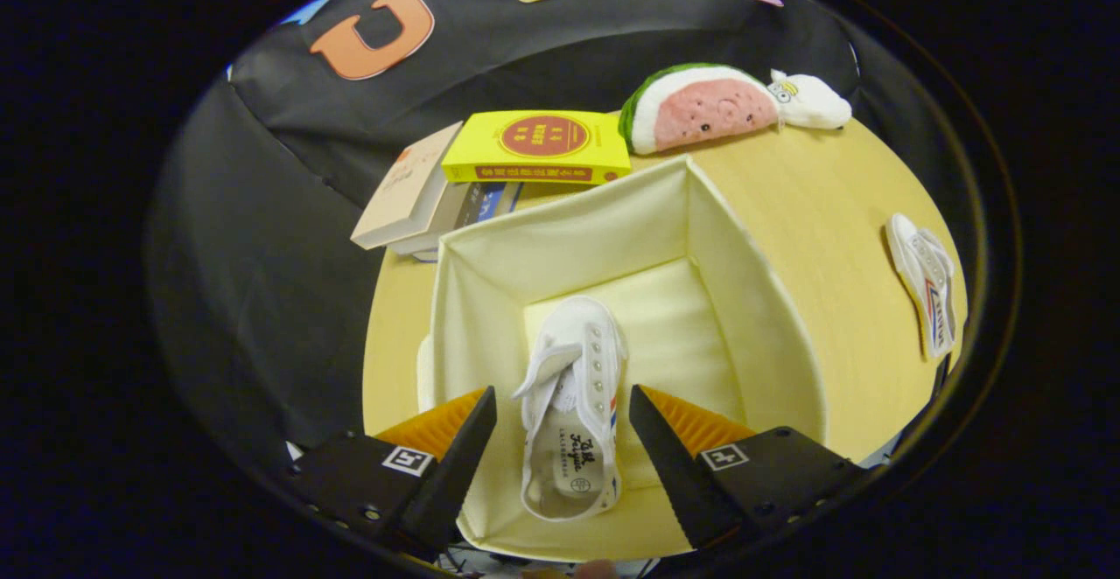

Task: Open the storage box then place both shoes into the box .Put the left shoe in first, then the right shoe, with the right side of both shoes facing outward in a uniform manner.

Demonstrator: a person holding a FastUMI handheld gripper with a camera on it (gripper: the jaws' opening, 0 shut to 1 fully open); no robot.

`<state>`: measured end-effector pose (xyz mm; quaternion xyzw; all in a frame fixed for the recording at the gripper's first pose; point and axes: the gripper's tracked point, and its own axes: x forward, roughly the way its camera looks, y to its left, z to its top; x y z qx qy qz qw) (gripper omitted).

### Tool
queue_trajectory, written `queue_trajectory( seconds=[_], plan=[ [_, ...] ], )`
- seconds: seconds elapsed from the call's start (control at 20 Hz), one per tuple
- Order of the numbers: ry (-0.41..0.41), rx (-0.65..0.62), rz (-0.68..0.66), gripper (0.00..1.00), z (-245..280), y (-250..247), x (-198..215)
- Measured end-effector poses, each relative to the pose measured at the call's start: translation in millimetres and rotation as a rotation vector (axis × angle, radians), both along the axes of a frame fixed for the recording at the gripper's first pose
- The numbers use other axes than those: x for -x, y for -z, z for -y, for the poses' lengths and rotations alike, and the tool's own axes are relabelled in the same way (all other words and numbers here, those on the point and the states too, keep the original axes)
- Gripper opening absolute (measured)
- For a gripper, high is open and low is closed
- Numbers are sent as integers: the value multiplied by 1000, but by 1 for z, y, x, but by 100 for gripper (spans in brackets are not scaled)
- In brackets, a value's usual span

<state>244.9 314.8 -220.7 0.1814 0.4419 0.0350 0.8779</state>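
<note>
1. One shoe (573,404) lies in the storage box (752,299), on the box floor towards the left wall, toe pointing away from the gripper (560,448) and opening facing up. Its red and blue side stripe faces the middle of the box.
2. The second shoe (923,290) lies on the table (822,203), well apart from the box on its right, sole side turned towards the camera.
3. The box stands open; its soft cream fabric walls stand upright and no lid is seen.
4. The gripper's fingers are spread wide above the box, one either side of the boxed shoe's heel, touching nothing and holding nothing.
5. Judgement on progress: the first shoe appears placed; the second is not yet in.
6. Handling, as a judgement: each shoe is a light canvas sneaker with a soft upper and a stiffer rubber sole. The canvas yields under pressure and should not slip readily. The heel collar or the sole edge at mid-length offers the firmest hold; the loose tongue and laces are poor purchase.
7. Risk: the fabric walls may buckle if knocked on entry.
8. Bystanders: stacked books (490,177), a watermelon plush (700,107) and a small white plush (809,100) sit beyond the box, clear of the work.
</note>
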Motion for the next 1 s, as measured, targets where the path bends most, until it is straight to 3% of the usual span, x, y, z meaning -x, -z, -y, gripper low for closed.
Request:
queue_trajectory(
  seconds=[0.45,0.75,1.0],
  plan=[
    [-75,117,286,96,67,-80,47],
    [-68,205,412,96,170,-105,95],
    [-19,237,422,96,267,-96,139]
  ],
)
